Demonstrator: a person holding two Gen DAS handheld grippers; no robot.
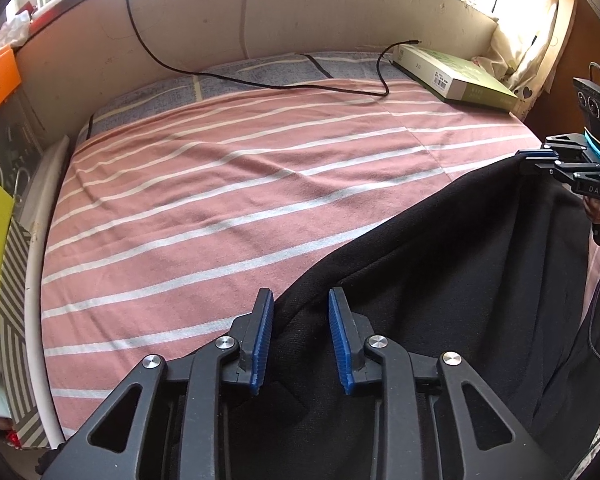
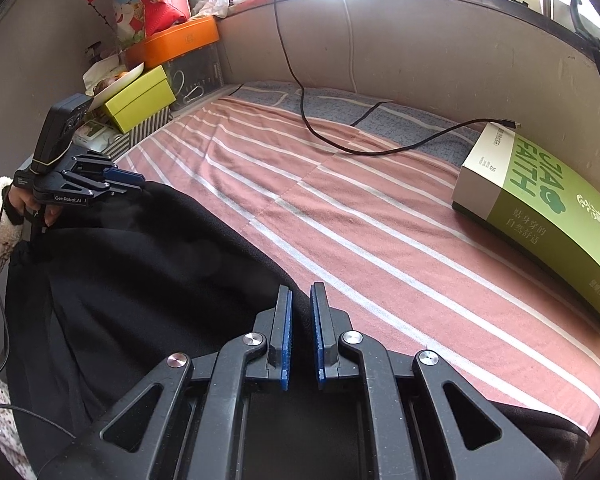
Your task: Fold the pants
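Observation:
Black pants (image 1: 440, 280) hang stretched between my two grippers over the near edge of a bed with a pink striped sheet (image 1: 220, 200). In the left wrist view, my left gripper (image 1: 300, 294) has a thick bunch of the black cloth filling the gap between its blue pads. At the right edge, my right gripper (image 1: 520, 155) pinches the pants' raised upper edge. In the right wrist view, my right gripper (image 2: 301, 288) is shut on the pants (image 2: 140, 280), and my left gripper (image 2: 140, 179), held by a hand in a fleecy sleeve, clamps the other corner.
A green and white box (image 2: 540, 216) lies at the bed's far right. A black cable (image 2: 340, 148) trails from the wall across the sheet. Orange (image 2: 180, 42) and yellow-green boxes (image 2: 140, 96) are stacked beside the bed's far left. A wall borders the far side.

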